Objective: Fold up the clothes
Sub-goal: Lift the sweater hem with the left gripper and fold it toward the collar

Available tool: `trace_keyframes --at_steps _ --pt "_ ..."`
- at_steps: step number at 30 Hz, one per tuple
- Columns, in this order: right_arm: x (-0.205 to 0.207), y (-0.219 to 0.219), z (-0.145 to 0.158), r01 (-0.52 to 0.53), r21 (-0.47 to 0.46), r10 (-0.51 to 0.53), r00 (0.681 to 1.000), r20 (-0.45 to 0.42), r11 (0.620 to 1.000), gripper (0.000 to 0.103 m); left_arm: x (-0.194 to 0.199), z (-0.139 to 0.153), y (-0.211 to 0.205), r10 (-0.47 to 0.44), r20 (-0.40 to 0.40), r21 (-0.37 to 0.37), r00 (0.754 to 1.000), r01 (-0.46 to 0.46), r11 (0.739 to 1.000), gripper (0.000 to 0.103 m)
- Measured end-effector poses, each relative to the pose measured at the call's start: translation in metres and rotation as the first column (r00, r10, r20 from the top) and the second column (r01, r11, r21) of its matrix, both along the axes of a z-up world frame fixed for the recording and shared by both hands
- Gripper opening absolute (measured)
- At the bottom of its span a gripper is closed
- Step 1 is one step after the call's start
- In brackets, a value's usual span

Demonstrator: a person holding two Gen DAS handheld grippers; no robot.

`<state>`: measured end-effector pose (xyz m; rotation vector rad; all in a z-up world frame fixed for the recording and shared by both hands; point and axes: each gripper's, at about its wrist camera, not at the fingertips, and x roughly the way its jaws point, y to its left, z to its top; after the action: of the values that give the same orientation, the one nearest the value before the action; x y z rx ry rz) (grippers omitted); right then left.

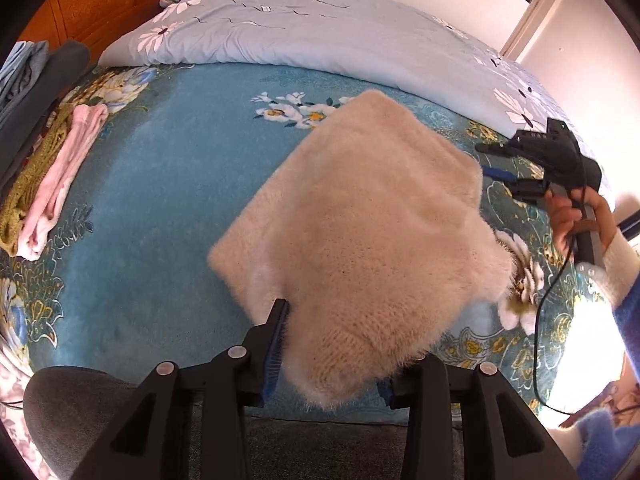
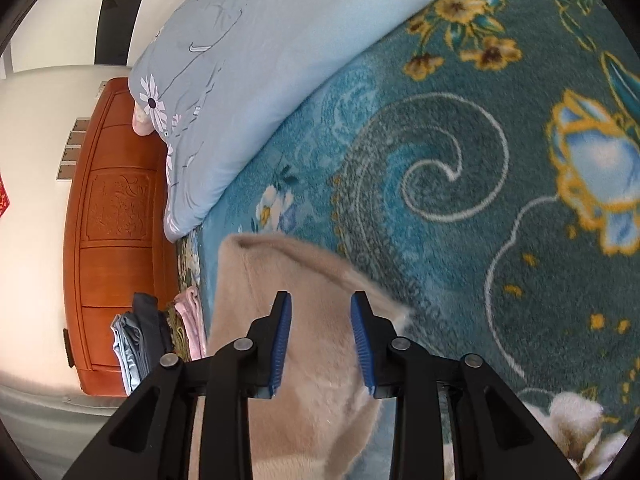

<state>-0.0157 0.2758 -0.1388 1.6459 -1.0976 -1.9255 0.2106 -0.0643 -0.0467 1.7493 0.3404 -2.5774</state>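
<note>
A fluffy cream sweater (image 1: 360,216) lies folded on the teal floral blanket (image 1: 160,184). My left gripper (image 1: 344,340) is open, its fingers standing either side of the sweater's near end, which bulges up between them; the right fingertip is hidden by the fabric. My right gripper (image 1: 496,160) shows in the left wrist view at the sweater's right corner, held by a hand. In the right wrist view it (image 2: 322,304) is open and empty just above the sweater's edge (image 2: 280,280).
A pale blue flowered quilt (image 1: 304,28) lies across the back of the bed. A stack of folded clothes (image 1: 60,168) sits at the left by the wooden headboard (image 2: 116,220). A black cable (image 1: 548,300) hangs from the right gripper.
</note>
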Motion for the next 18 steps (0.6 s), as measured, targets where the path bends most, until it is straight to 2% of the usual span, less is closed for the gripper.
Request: trace_keyframes --at_steps 2,6,8,12,13,14,18 --pt "0.016 0.003 -0.006 -0.011 0.001 0.011 1.0 0.023 1.0 0.042 -0.004 0.0 -0.002 0.012 0.004 0.021 1.0 -0.012 1.0 0.044" --pt "0.037 -0.001 -0.017 -0.035 -0.036 0.036 0.999 0.034 0.999 0.043 -0.009 -0.001 0.006 -0.024 0.024 0.025 0.999 0.024 0.999 0.044" --pt "0.039 -0.008 -0.017 -0.044 -0.068 0.045 0.999 0.02 0.997 0.043 -0.008 0.0 0.011 -0.049 0.03 0.007 0.998 0.048 0.999 0.046" --pt "0.032 -0.03 -0.017 -0.066 -0.053 0.068 0.997 0.025 0.996 0.043 -0.004 0.006 0.007 -0.036 0.019 0.034 0.999 0.035 0.999 0.047" --pt "0.029 -0.037 -0.018 -0.076 -0.044 0.078 0.996 0.032 0.996 0.038 -0.004 0.008 0.006 -0.031 0.015 0.041 0.999 0.03 0.999 0.048" --pt "0.024 -0.045 -0.018 -0.099 -0.007 0.099 0.994 0.049 0.995 0.025 -0.003 0.011 0.004 -0.026 0.01 0.05 1.0 0.025 0.998 0.048" --pt "-0.004 -0.06 0.005 -0.11 0.098 0.113 0.993 -0.027 0.989 0.017 0.002 0.02 -0.003 -0.018 -0.019 0.144 1.0 0.02 0.989 0.051"
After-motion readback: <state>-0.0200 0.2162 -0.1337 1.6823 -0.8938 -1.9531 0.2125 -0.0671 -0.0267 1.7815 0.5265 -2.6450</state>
